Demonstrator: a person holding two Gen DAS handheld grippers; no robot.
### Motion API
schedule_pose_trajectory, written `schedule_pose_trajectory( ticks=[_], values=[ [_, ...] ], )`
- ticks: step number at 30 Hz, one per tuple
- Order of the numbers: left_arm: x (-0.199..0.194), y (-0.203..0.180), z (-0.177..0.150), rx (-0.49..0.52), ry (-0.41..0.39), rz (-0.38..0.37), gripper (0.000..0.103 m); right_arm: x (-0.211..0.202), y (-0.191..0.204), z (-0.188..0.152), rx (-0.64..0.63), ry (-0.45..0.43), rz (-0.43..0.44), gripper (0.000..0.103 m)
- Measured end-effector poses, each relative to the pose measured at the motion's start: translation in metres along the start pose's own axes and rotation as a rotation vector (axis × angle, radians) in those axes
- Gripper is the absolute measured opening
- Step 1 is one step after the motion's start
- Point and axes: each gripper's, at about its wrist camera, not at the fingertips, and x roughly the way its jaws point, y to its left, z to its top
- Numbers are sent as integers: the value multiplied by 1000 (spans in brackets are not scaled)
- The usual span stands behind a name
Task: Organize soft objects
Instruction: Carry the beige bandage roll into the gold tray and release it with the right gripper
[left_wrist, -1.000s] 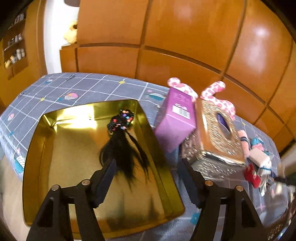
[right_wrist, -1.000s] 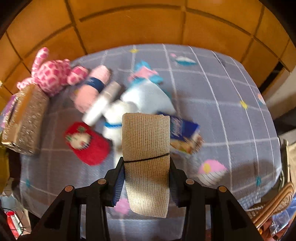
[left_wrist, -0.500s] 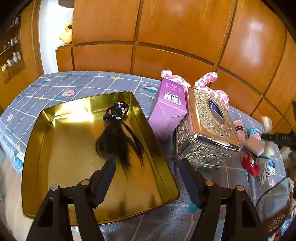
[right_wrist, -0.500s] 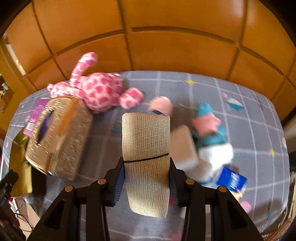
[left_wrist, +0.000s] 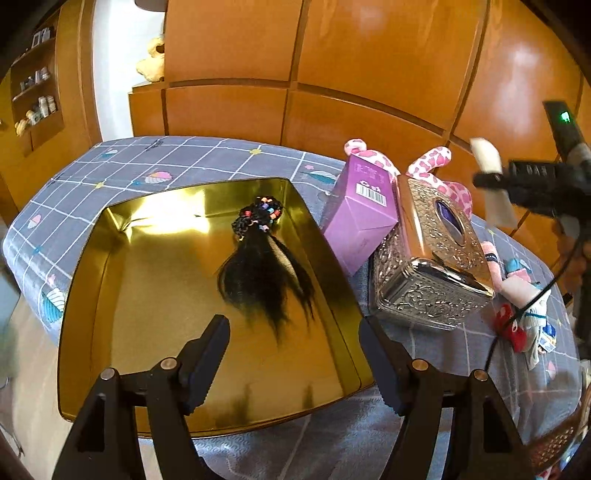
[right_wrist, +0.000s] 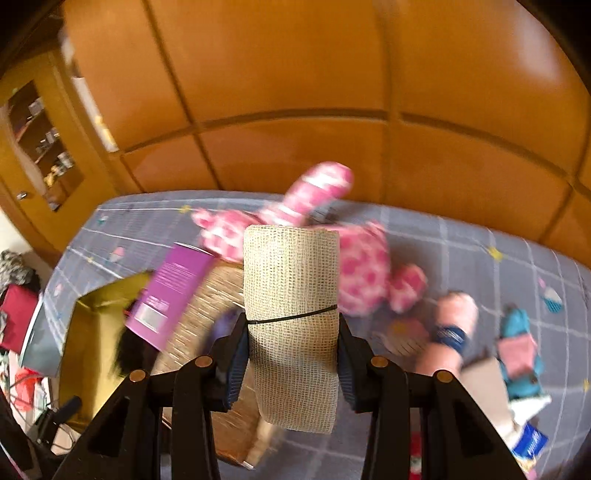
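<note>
Swinging left since the earlier frame, the right gripper (right_wrist: 291, 354) carries the bandage roll (right_wrist: 291, 325) clamped in its jaws toward the gold tray (left_wrist: 92, 302); left gripper (left_wrist: 291, 354) waits, jaws apart, over it.

The left gripper (left_wrist: 293, 363) hangs with its jaws spread wide and nothing between them. The right gripper (right_wrist: 291, 354) is raised, both fingers pressed against a bandage roll (right_wrist: 291, 306).
</note>
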Motion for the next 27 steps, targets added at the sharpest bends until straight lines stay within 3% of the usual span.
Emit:
schedule_pose_trajectory(
  ticks=[11,19,27],
  values=[
    [-11,18,1,-46,-33,50,73,11,100,17,-205,-40,201,42],
    [-29,37,-1,-79,-89,104,73,31,185,-15,-415,57,367,42],
    [-31,53,-1,-125,-111,145,73,61,214,-55,-474,199,391,42]
  ],
)
